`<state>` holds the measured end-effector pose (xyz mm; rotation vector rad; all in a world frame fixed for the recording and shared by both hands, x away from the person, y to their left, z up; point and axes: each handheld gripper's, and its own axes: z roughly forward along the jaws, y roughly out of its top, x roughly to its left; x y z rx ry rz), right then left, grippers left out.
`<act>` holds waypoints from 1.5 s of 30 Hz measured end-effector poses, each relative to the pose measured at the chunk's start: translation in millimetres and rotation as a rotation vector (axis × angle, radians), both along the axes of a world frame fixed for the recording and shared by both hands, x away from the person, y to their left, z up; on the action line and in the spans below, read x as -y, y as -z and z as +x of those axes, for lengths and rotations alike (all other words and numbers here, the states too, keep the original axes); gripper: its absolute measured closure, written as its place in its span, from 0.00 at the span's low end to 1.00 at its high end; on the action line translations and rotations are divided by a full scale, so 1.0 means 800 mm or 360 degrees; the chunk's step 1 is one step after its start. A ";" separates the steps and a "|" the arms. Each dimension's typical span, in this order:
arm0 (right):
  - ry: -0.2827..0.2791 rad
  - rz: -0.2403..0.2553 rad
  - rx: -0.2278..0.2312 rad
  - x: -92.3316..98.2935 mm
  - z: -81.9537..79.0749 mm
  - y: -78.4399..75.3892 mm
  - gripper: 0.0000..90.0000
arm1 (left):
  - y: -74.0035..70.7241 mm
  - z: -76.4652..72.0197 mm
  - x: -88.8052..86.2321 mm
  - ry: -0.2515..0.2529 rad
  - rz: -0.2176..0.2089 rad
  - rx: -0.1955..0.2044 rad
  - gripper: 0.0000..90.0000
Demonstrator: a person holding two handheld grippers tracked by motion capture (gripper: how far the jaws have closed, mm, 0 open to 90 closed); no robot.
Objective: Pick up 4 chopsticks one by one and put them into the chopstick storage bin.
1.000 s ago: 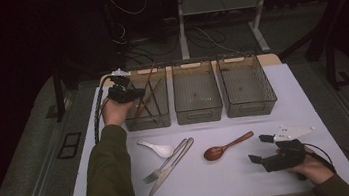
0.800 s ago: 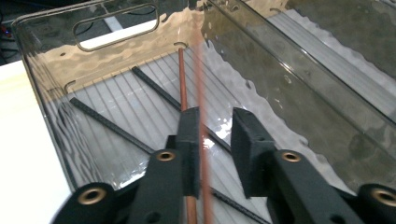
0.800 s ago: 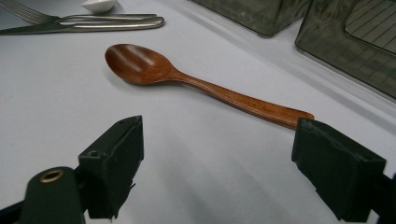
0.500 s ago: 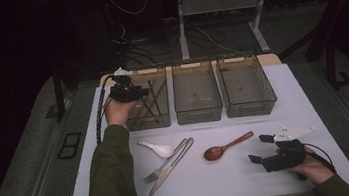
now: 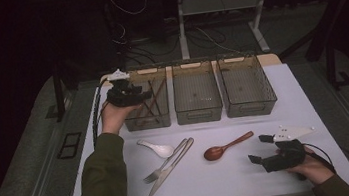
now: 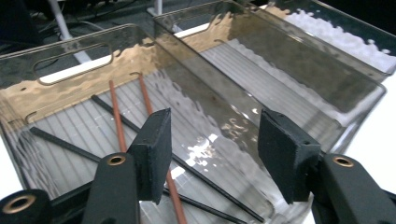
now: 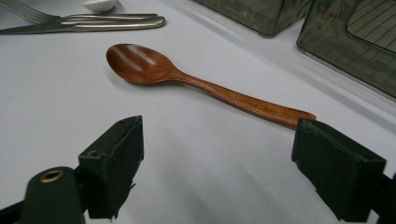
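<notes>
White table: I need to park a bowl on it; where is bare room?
The white table is bare right of the three clear bins, and along the front edge under the wooden spoon. Crowded: front left, with the white spoon, fork and knife.

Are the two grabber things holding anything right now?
No, nothing is held. The left gripper, jaws just opening, hangs empty over the chopsticks in the left bin. The right gripper is open near the wooden spoon.
</notes>
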<state>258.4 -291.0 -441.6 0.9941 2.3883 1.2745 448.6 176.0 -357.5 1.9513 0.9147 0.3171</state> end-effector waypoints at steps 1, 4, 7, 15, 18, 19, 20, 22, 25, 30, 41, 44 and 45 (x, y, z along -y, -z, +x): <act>0.0001 0.0000 -0.0001 0.000 0.000 0.000 0.18 | -0.001 -0.003 0.000 0.0005 -0.0008 0.0005 0.46; 0.0000 0.0001 -0.0001 0.000 0.000 0.000 0.18 | -0.005 -0.013 0.002 0.0031 -0.0004 0.0015 0.44; 0.0000 0.0000 -0.0002 0.001 0.000 0.000 0.18 | -0.009 -0.021 0.002 0.0047 -0.0008 0.0013 0.40; 0.0004 0.0003 -0.0005 0.001 0.000 0.000 0.18 | -0.013 -0.048 0.010 0.0113 0.0022 0.0042 0.34; 0.0003 0.0002 -0.0005 0.001 0.000 0.000 0.18 | -0.011 -0.060 0.014 0.0136 0.0023 0.0044 0.32; 0.0004 0.0002 -0.0004 0.001 0.000 0.000 0.18 | -0.010 -0.064 0.015 0.0139 0.0021 0.0045 0.31; 0.0005 0.0002 -0.0004 0.001 0.000 0.000 0.18 | -0.009 -0.067 0.016 0.0144 0.0016 0.0048 0.31; 0.0006 0.0003 -0.0005 0.001 0.000 0.000 0.18 | -0.007 -0.074 0.018 0.0164 0.0001 0.0055 0.30; 0.0007 0.0003 -0.0006 0.001 0.000 0.000 0.18 | -0.005 -0.085 0.021 0.0177 0.0004 0.0067 0.28; 0.0010 0.0008 -0.0013 0.002 -0.001 -0.001 0.18 | 0.004 -0.110 0.024 0.0185 -0.0028 0.0074 0.24; 0.0041 -0.0011 -0.0047 0.003 0.001 0.000 0.18 | 0.037 -0.158 0.031 0.0211 0.0036 0.0095 0.15; 0.0059 0.0021 -0.0073 0.004 0.003 -0.001 0.18 | 0.046 -0.169 0.031 0.0221 0.0057 0.0091 0.14; 0.0064 0.0029 -0.0084 0.005 0.003 -0.001 0.18 | 0.049 -0.172 0.030 0.0227 0.0056 0.0090 0.14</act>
